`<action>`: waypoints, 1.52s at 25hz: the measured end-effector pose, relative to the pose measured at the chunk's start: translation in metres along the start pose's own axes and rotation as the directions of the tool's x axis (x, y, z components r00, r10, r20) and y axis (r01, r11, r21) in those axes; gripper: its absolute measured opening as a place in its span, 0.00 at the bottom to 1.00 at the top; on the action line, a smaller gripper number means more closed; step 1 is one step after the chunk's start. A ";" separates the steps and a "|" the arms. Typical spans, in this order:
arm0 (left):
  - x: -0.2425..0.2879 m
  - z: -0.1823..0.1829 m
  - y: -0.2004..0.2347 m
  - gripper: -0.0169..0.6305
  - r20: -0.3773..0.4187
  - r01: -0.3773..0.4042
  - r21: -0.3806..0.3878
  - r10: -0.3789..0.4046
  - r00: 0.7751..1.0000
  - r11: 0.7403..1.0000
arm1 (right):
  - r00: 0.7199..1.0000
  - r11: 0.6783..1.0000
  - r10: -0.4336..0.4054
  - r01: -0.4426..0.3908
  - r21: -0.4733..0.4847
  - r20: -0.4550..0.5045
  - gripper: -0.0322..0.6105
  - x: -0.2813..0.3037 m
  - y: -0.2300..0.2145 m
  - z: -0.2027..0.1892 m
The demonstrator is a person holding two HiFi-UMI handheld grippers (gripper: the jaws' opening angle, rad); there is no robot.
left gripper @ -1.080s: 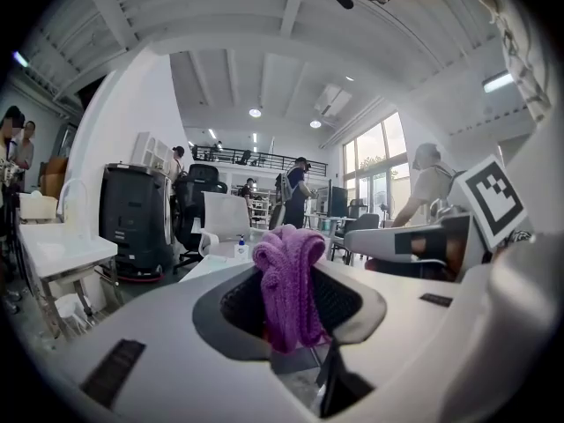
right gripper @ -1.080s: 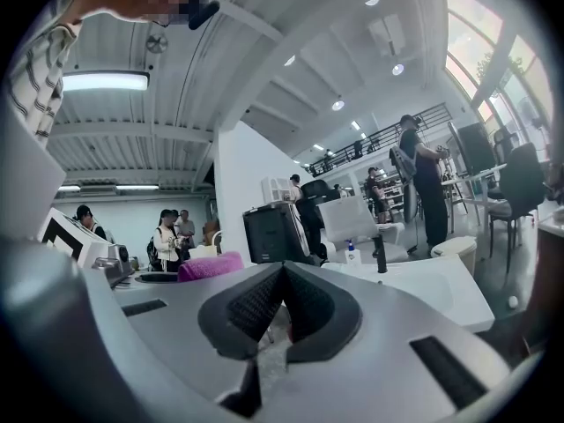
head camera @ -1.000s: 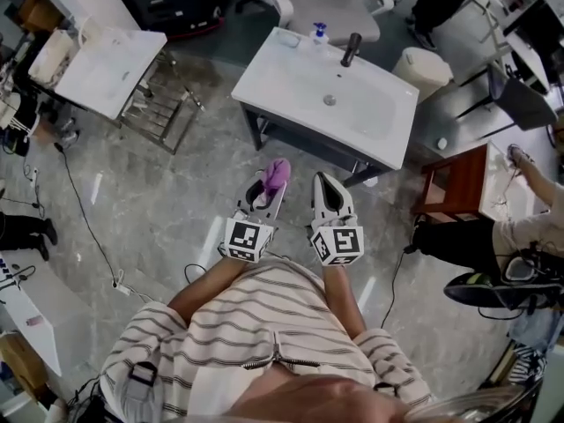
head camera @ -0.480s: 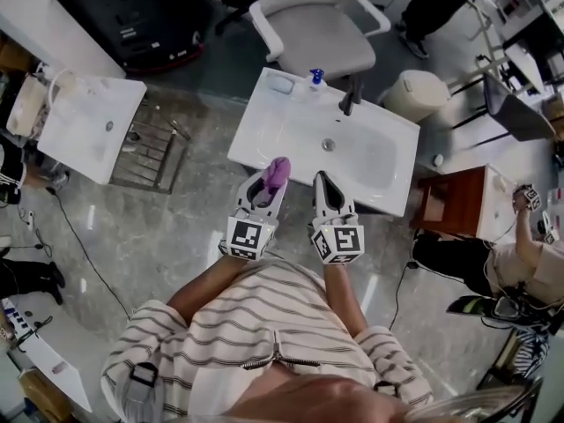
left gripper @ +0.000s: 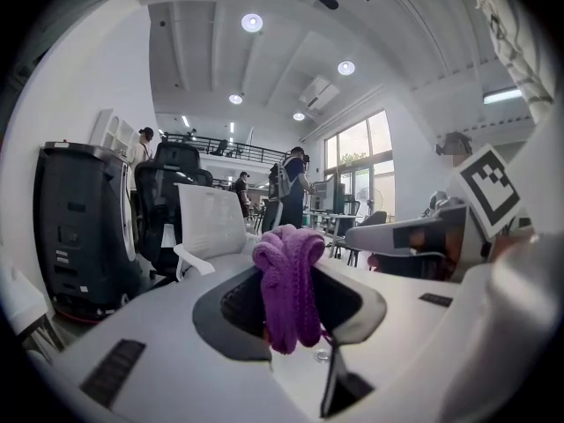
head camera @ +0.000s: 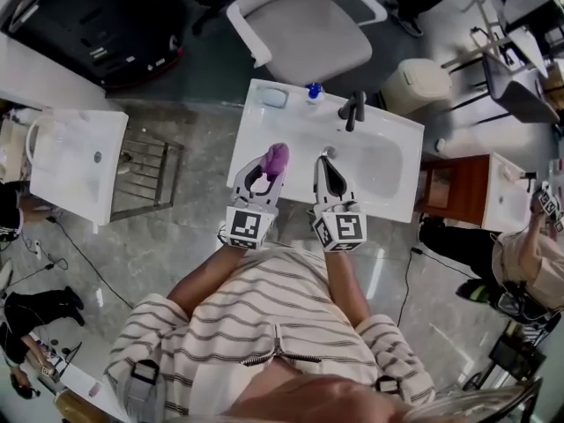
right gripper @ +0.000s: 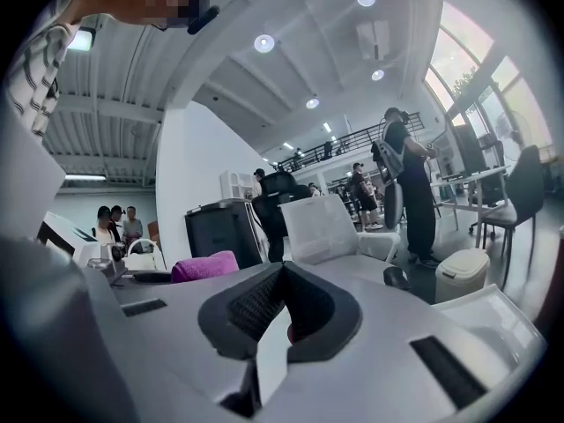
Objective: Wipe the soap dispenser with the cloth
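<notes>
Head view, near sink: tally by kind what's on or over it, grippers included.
Grippers: 2 (left gripper, right gripper)
Purple cloth: 1, clamped in the left gripper
Soap dispenser: 1
Faucet: 1
Pale blue dish: 1
Total: 6

Sink (head camera: 390, 167) top — soap dispenser (head camera: 312, 92), soap dish (head camera: 274, 97)

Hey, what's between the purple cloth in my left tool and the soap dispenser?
Nothing but bare white washbasin surface lies between the cloth and the soap dispenser, as the head view shows.
</notes>
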State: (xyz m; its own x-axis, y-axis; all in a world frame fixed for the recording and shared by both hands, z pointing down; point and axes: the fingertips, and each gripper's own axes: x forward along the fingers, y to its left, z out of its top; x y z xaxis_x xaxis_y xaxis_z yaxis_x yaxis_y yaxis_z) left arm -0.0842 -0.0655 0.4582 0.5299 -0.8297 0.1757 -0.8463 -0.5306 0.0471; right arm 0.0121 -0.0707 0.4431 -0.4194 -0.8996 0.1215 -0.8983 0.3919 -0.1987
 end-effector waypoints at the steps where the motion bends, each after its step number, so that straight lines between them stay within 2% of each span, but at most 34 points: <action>1: 0.008 -0.002 0.004 0.22 -0.008 0.005 -0.001 -0.005 1.000 1.000 | 1.000 1.000 -0.006 0.006 0.002 -0.003 0.06 0.008 -0.003 0.000; 10: 0.064 -0.024 0.031 0.22 -0.062 -0.023 -0.007 0.023 0.998 1.000 | 0.998 1.000 0.025 -0.026 -0.008 -0.057 0.06 0.075 -0.031 -0.030; 20: 0.113 -0.054 0.044 0.22 -0.092 -0.066 -0.035 0.062 0.994 0.997 | 0.996 1.000 -0.016 0.015 -0.011 -0.086 0.06 0.132 -0.083 -0.059; 28: 0.130 -0.073 0.050 0.22 -0.094 -0.093 -0.066 0.087 0.992 0.993 | 0.994 1.000 -0.021 0.021 -0.003 -0.108 0.06 0.166 -0.106 -0.085; 33: 0.130 -0.084 0.050 0.22 -0.108 -0.103 -0.070 0.095 0.990 0.992 | 0.990 1.000 -0.026 0.026 -0.002 -0.137 0.15 0.183 -0.112 -0.101; 38: 0.132 -0.091 0.049 0.22 -0.110 -0.108 -0.071 0.100 0.989 0.992 | 0.988 0.999 -0.041 0.035 -0.039 -0.147 0.22 0.197 -0.113 -0.115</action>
State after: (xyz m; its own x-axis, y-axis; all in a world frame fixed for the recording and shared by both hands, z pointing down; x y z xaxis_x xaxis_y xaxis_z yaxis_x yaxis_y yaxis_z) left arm -0.0611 -0.1852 0.5727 0.4339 -0.8542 0.2865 -0.9002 -0.4244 0.0978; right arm 0.0154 -0.2701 0.6014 -0.3971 -0.8768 0.2713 -0.9170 0.3672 -0.1557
